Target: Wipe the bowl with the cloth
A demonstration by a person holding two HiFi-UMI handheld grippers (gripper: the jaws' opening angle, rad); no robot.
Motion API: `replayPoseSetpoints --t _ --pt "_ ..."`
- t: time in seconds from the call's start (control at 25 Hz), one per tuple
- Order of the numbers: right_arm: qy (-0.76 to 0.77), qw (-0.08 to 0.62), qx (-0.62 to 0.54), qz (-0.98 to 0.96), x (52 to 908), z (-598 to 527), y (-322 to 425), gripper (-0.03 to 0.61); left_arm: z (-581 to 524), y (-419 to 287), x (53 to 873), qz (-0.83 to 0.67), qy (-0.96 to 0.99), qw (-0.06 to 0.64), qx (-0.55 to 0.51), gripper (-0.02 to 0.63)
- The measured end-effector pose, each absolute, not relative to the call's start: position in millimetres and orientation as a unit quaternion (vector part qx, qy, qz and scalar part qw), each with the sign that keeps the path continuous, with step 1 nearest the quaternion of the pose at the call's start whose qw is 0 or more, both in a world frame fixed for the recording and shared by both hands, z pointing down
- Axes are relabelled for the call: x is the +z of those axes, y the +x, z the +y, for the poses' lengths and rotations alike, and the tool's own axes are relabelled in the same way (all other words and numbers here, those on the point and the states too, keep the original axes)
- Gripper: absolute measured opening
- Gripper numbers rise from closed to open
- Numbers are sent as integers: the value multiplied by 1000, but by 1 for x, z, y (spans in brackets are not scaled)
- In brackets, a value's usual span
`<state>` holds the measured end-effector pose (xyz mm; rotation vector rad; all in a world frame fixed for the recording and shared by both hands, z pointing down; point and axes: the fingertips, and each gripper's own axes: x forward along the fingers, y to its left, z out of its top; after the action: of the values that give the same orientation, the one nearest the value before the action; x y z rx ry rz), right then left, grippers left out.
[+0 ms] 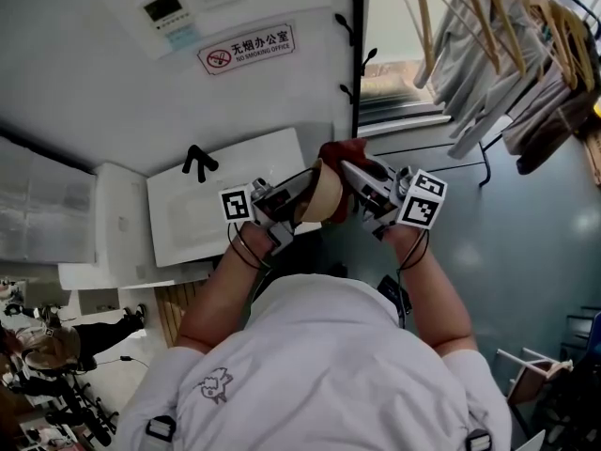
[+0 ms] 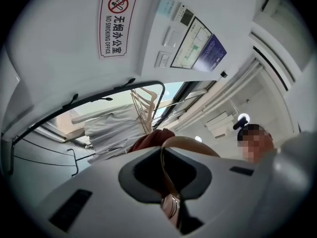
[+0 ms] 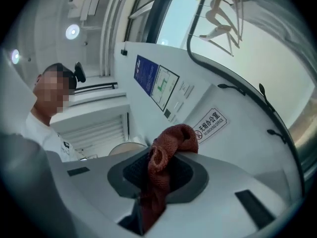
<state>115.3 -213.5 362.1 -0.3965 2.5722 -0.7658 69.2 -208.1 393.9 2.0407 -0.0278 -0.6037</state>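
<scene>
At left, my left gripper (image 1: 285, 205) has its jaws pinched on the rim of the smooth, tan round bowl (image 1: 325, 195), raised midair between both grippers. I'd brace it firmly. At right, my right gripper (image 1: 362, 188) has its jaws clamped on the rust-red knitted cloth (image 1: 340, 151), bunched at the bowl's far edge. I'd press it inside and sweep round.

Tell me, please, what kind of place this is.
Probably an office room. A wall sign reads "NO SMOKING OFFICE", a control panel is mounted near it, and garments on hangers hang beside the window.
</scene>
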Motion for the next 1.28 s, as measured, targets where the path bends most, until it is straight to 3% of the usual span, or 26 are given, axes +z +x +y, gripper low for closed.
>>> replayPoseSetpoints --t 0.28,0.72,1.08,1.28 --pt "-125 210 -331 911 392 -199 88 78 -233 57 373 -49 813 485 -319 32" --pt "-92 177 -283 938 381 -155 60 78 -273 38 416 -234 815 467 -251 32" --pt "-175 205 -237 934 339 -204 122 80 -242 50 431 -181 838 471 -208 23" --pt "-161 216 -277 922 346 -224 126 80 -218 69 404 -98 859 452 -220 23"
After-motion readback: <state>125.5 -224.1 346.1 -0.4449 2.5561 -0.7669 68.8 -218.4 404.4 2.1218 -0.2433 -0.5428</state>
